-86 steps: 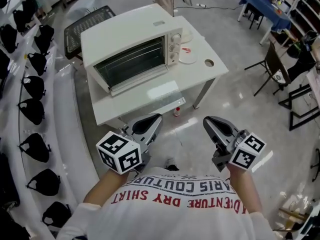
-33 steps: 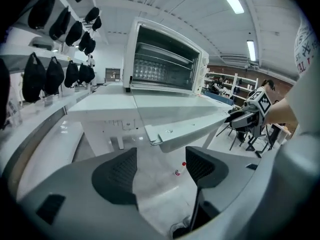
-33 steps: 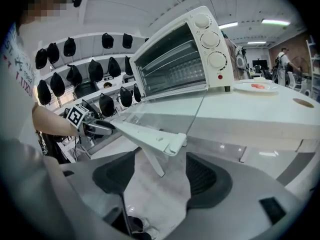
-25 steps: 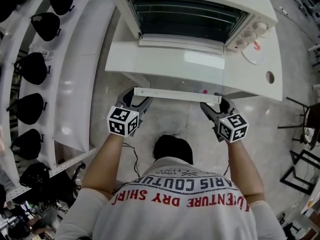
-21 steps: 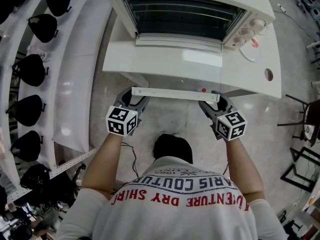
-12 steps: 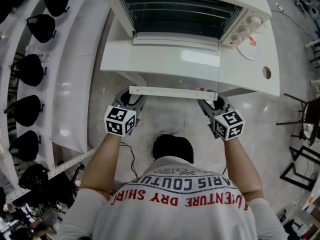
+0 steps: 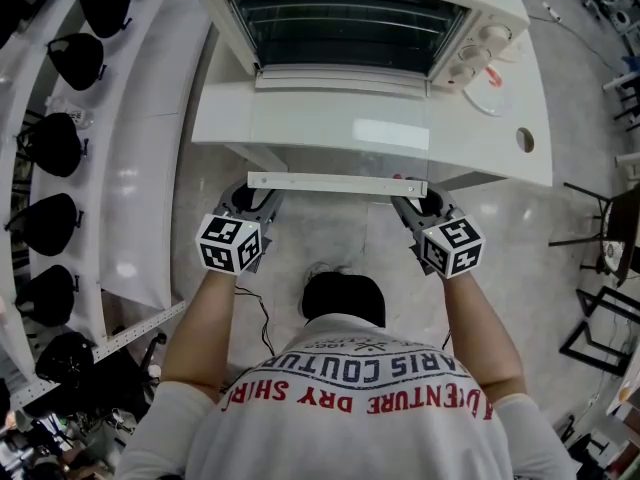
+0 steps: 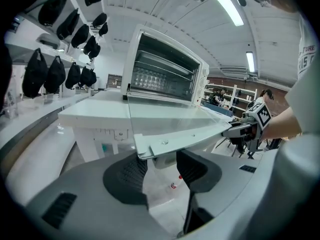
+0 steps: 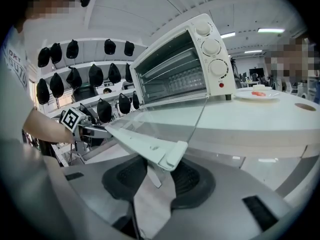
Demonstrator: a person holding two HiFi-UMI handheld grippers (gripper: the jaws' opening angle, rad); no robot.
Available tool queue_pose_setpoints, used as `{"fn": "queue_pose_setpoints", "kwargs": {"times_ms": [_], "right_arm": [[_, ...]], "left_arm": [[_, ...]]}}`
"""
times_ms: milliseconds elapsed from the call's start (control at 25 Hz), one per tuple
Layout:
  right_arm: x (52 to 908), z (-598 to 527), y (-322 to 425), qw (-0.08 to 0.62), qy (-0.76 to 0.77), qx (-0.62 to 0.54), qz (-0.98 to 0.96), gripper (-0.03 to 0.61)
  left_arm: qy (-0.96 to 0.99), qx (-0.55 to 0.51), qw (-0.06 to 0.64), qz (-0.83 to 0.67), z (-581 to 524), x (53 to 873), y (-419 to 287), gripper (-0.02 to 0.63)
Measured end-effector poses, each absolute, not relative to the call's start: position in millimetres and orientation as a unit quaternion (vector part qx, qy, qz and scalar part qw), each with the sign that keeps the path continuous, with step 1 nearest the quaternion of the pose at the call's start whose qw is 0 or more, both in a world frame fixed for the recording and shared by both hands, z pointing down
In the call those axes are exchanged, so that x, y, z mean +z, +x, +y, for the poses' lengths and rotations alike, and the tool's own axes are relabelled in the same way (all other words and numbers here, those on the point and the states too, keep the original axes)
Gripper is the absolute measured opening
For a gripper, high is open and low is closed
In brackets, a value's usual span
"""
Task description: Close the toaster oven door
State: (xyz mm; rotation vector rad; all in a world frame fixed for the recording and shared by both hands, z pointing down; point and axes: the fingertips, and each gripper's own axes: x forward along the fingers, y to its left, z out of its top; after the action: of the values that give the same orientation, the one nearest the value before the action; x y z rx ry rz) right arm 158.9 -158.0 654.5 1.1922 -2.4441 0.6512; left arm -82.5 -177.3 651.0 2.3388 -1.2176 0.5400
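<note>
The white toaster oven (image 7: 345,13) stands on a white table (image 7: 490,163), and its glass door (image 7: 340,133) hangs open and level toward me. A white handle bar (image 7: 337,183) runs along the door's front edge. My left gripper (image 7: 252,198) sits at the bar's left end. In the left gripper view the handle's end (image 8: 160,145) lies between the closing jaws of the left gripper (image 8: 159,166). My right gripper (image 7: 420,203) is at the bar's right end. There the handle's end (image 9: 167,154) lies between the right gripper's (image 9: 159,176) closing jaws, with gaps at the pads.
A plate (image 7: 492,96) with a red item lies right of the oven, near a round hole (image 7: 525,140) in the tabletop. Shelves of black caps (image 7: 50,138) run along the left. Dark chairs (image 7: 600,268) stand at the right. A small bottle (image 8: 173,185) lies on the floor.
Both grippers have crept forward onto the ends of the door's handle bar, and their jaws have narrowed around it. The door stays open and level.
</note>
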Motion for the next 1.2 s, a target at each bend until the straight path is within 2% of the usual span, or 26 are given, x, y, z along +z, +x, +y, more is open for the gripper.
{"fn": "queue_pose_setpoints", "kwargs": {"times_ms": [440,720,1200], "right_arm": [[628,-152,161,0.133,0.415,0.25,-0.865,0.138],[607,-152,162,0.126,0.413,0.265,-0.862,0.138],[565,-153,162,0.103,0.429,0.271,-0.856,0.145]], "left_arm": [[0.844,0.185,0.225,-0.451,-177,623,-85,0.175],[0.843,0.174,0.214,-0.462,-180,601,-86,0.133],[0.848,0.175,0.2,-0.458,-182,558,-86,0.126]]}}
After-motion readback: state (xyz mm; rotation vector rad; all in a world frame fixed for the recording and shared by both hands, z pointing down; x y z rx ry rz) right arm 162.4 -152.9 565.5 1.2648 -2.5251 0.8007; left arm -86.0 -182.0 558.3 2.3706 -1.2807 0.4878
